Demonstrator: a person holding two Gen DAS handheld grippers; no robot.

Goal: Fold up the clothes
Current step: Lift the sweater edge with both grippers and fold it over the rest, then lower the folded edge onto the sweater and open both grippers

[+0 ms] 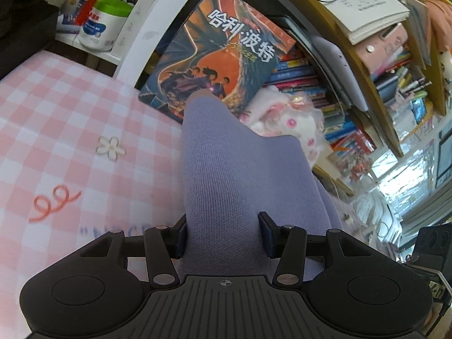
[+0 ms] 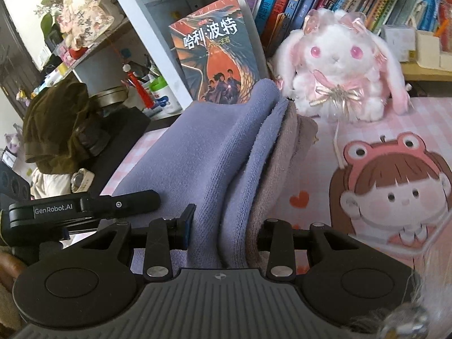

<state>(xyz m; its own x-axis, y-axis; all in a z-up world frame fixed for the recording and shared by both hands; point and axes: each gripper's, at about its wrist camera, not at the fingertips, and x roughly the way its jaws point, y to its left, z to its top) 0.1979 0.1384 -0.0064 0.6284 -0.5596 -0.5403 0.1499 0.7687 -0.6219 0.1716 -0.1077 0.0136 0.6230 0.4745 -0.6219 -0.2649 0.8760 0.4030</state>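
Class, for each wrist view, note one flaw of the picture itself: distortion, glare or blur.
Left wrist view: the wooden bookshelf bows into a curve from fisheye distortion, and the lower right corner is washed out by glare. Right wrist view: the white shelf upright leans, and the lower right corner is blurred.

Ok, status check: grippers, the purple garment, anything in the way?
Both grippers clamped on purple garment: left gripper, right gripper. Garment bunched, held over checked cloth. Plush rabbit and book close ahead.
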